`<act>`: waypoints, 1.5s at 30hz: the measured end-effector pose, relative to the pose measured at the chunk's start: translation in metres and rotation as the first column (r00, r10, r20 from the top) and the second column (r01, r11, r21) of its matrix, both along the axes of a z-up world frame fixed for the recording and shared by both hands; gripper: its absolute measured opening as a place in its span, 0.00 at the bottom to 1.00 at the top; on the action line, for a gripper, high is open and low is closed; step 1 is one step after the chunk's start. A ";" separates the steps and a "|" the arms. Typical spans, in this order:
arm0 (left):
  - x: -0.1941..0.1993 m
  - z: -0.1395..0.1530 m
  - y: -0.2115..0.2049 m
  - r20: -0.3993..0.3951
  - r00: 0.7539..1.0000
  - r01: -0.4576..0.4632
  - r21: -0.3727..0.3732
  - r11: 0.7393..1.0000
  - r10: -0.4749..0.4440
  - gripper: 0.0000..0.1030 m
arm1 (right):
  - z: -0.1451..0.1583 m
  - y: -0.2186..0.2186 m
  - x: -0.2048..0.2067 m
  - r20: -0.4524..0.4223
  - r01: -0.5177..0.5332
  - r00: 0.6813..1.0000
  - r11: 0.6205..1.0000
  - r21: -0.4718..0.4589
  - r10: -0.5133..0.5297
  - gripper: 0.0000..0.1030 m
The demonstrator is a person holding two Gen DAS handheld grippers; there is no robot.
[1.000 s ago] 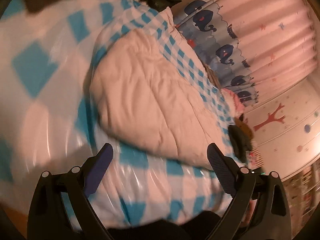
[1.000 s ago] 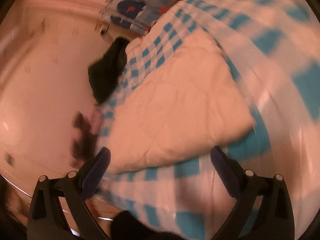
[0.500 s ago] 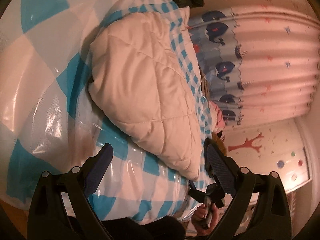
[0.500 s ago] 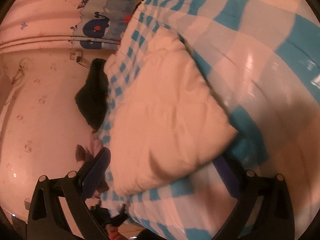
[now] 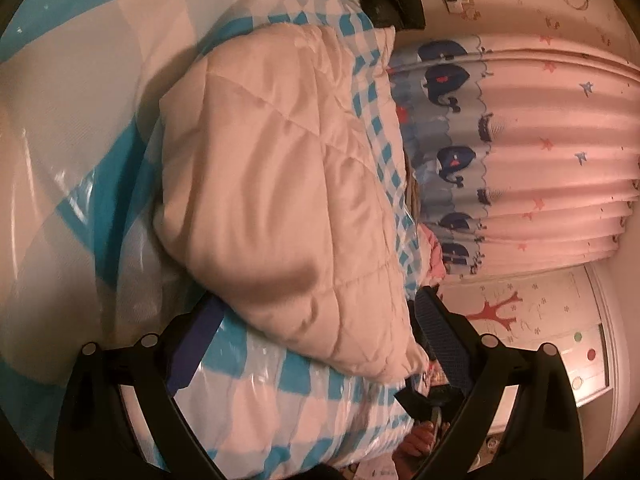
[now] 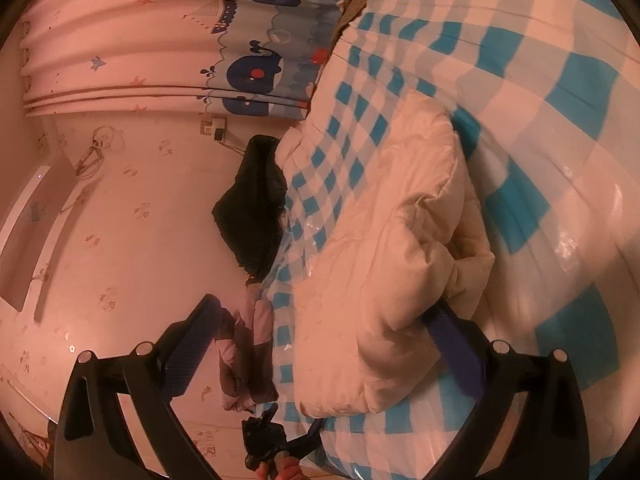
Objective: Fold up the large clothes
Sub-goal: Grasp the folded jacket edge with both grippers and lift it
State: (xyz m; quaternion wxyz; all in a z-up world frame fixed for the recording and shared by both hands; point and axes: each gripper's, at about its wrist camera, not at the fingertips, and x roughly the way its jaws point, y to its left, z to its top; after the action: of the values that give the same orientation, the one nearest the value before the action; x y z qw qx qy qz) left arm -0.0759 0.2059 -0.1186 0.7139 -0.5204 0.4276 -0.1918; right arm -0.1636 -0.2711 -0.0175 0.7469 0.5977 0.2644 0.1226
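A cream quilted puffer jacket point(image 5: 288, 200) lies folded in a thick block on a bed covered with blue and white checked plastic sheeting point(image 5: 72, 80). My left gripper point(image 5: 320, 336) is open, its two fingers straddling the jacket's near corner. In the right wrist view the same jacket point(image 6: 384, 264) lies on the sheeting point(image 6: 560, 80), and my right gripper point(image 6: 332, 340) is open with its fingers either side of the jacket's near end. The other gripper shows below the jacket in each view.
A black garment point(image 6: 252, 208) sits at the bed's edge by the wall, and a pink and grey garment point(image 6: 244, 356) hangs near it. A whale-print curtain point(image 5: 500, 152) hangs beyond the bed. The bed edge drops off close to the jacket.
Both grippers have moved in closer to the folded jacket, which now fills the space between their open fingers. The views have swung towards the curtain and wall.
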 end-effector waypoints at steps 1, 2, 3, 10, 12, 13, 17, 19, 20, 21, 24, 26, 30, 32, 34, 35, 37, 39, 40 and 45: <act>0.002 -0.001 -0.001 0.001 1.000 -0.011 0.011 1.000 0.011 0.89 | -0.001 0.001 -0.002 0.002 0.000 1.000 1.000 -0.004 0.000 0.95; 0.002 -0.002 0.000 0.000 1.000 -0.019 0.017 1.000 0.019 0.89 | -0.002 0.002 -0.004 0.001 -0.001 1.000 1.000 -0.008 0.001 0.95; 0.002 -0.002 0.000 0.000 1.000 -0.028 0.023 0.999 0.028 0.89 | -0.005 0.002 -0.006 -0.004 -0.001 1.000 1.000 -0.013 0.001 0.95; 0.001 0.000 -0.001 0.002 0.999 -0.049 0.082 0.995 0.049 0.89 | -0.054 0.002 -0.025 -0.184 -0.037 0.983 0.998 -0.046 0.028 0.95; 0.003 0.001 0.001 -0.003 0.997 -0.071 0.063 0.995 0.072 0.89 | -0.055 0.000 -0.024 -0.181 -0.026 0.983 0.997 -0.067 0.013 0.95; 0.004 0.003 0.000 0.005 0.997 -0.078 0.069 0.995 0.078 0.89 | -0.053 -0.002 -0.019 -0.181 -0.025 0.983 0.995 -0.092 0.008 0.95; 0.001 0.007 -0.006 0.046 0.995 -0.092 0.106 0.990 0.088 0.89 | -0.046 -0.002 -0.001 -0.174 -0.038 0.985 0.984 -0.177 0.007 0.95; 0.002 0.006 -0.007 0.041 0.996 -0.087 0.124 0.988 0.082 0.88 | -0.043 0.002 0.005 -0.155 -0.049 0.988 0.976 -0.212 0.016 0.94; 0.003 0.004 -0.006 0.031 0.996 -0.087 0.127 0.988 0.084 0.84 | -0.043 0.005 0.008 -0.144 -0.054 0.989 0.972 -0.227 0.021 0.93; 0.004 0.003 -0.005 0.020 0.996 -0.090 0.129 0.987 0.088 0.80 | -0.043 0.006 0.009 -0.135 -0.047 0.991 0.973 -0.227 0.017 0.85; 0.008 -0.006 0.004 -0.029 0.994 -0.101 0.142 0.985 0.106 0.41 | -0.047 0.002 0.008 -0.139 -0.024 0.990 0.977 -0.213 -0.006 0.39; 0.012 -0.007 0.005 -0.032 0.997 -0.070 0.139 0.988 0.076 0.30 | -0.044 -0.001 0.007 -0.108 -0.028 0.994 0.979 -0.203 0.006 0.36; 0.010 0.024 -0.005 0.045 0.998 -0.046 0.211 0.976 0.037 0.24 | -0.014 0.005 0.004 -0.041 -0.024 0.999 0.969 -0.247 0.014 0.32; 0.006 0.042 -0.009 0.093 0.996 -0.030 0.223 0.974 0.010 0.24 | 0.002 0.007 -0.002 -0.004 -0.022 1.000 0.966 -0.259 0.021 0.32; 0.000 0.055 -0.012 0.117 0.993 -0.012 0.227 0.974 -0.015 0.23 | 0.019 0.007 -0.014 0.031 -0.021 0.999 0.964 -0.267 0.030 0.32; -0.008 0.061 -0.012 0.132 0.991 0.003 0.221 0.975 -0.033 0.23 | 0.027 0.007 -0.025 0.048 -0.022 0.998 0.961 -0.277 0.036 0.32; -0.025 0.065 -0.009 0.144 0.988 0.022 0.213 0.977 -0.054 0.23 | 0.034 0.010 -0.045 0.060 -0.027 0.997 0.955 -0.295 0.047 0.32; -0.043 0.052 -0.003 0.110 0.992 0.035 0.216 0.976 -0.060 0.26 | 0.024 0.013 -0.069 0.026 -0.058 0.997 0.947 -0.316 0.069 0.34; -0.049 0.040 0.000 0.076 0.995 0.046 0.225 0.973 -0.065 0.31 | 0.012 0.014 -0.077 -0.019 -0.087 0.996 0.942 -0.323 0.085 0.42; -0.059 0.001 0.019 0.009 0.999 0.034 0.181 0.983 -0.036 0.53 | -0.041 -0.021 -0.122 -0.135 0.007 0.990 0.976 -0.218 -0.037 0.58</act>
State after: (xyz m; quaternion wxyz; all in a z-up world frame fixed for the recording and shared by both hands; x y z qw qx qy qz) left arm -0.1352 0.2244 -0.1178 0.7572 -0.4446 0.4481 -0.1678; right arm -0.2860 -0.2921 -0.0581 0.7889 0.5225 0.3207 0.0431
